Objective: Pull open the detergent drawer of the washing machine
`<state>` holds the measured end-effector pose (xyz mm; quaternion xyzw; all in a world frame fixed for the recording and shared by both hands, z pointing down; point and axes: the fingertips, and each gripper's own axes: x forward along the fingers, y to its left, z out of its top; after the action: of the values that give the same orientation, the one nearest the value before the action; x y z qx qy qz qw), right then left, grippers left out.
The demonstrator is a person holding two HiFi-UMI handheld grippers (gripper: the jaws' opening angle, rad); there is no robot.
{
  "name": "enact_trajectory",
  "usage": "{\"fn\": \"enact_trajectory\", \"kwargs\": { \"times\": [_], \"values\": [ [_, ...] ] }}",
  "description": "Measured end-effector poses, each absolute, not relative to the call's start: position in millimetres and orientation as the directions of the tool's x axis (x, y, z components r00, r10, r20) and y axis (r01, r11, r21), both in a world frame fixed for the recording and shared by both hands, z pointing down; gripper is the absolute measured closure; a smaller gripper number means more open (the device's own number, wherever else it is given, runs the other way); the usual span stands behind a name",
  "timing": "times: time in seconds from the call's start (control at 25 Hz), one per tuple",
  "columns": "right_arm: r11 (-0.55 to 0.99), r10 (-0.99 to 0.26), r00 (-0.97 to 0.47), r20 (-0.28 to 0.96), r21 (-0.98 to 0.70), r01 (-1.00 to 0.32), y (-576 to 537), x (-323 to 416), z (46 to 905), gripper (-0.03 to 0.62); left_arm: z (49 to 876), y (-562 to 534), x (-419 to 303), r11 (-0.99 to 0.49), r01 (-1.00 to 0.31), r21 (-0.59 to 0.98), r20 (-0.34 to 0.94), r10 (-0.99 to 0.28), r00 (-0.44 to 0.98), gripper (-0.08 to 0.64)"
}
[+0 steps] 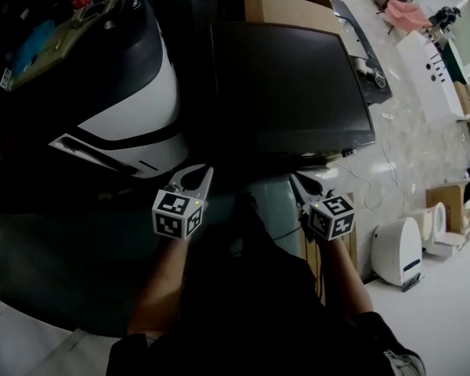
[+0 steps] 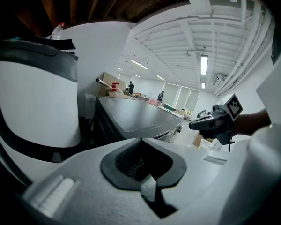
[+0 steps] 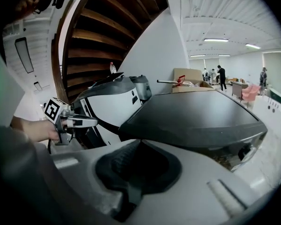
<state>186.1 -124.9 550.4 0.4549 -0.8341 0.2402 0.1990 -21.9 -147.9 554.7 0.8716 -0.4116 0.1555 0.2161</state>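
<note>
Shut and empty, both left gripper (image 1: 202, 175) and right gripper (image 1: 298, 182), at the washing machine's (image 1: 290, 84) near edge. No sight of the detergent drawer, probably on the front below. Open one pair of jaws first, grip its lip squarely, pull straight out.

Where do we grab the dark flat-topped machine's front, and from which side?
Probably under the front lip of the dark top, coming level from the person's side: the lip seems to overhang the front face and faces both grippers. No drawer or handle shows, so the spot cannot be told. The left gripper and right gripper are shut; one must open first.
</note>
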Motion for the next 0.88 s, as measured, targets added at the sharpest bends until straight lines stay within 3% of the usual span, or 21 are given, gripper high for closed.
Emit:
{"fn": "enact_trajectory", "kwargs": {
  "times": [0.32,0.4,0.76,0.88],
  "values": [
    [0.473,-0.585,-0.531,0.614,-0.274,-0.838,-156,199,589,0.589,595,-179,-6,-0.509,-0.803,0.311,0.521,-0.615,0.591,0.539],
    [0.461,-0.572,-0.525,0.630,-0.282,-0.841,-161,205,598,0.522,603,-186,-1,-0.499,-0.803,0.325,0.528,-0.609,0.592,0.435],
    [0.438,-0.536,-0.522,0.664,-0.310,-0.844,-184,214,628,0.485,632,-207,9,-0.492,-0.806,0.328,0.584,-0.565,0.583,0.404],
    [0.439,-0.521,-0.526,0.672,-0.317,-0.840,-187,209,636,0.476,635,-211,17,-0.519,-0.787,0.333,0.584,-0.542,0.604,0.360]
  ]
}}
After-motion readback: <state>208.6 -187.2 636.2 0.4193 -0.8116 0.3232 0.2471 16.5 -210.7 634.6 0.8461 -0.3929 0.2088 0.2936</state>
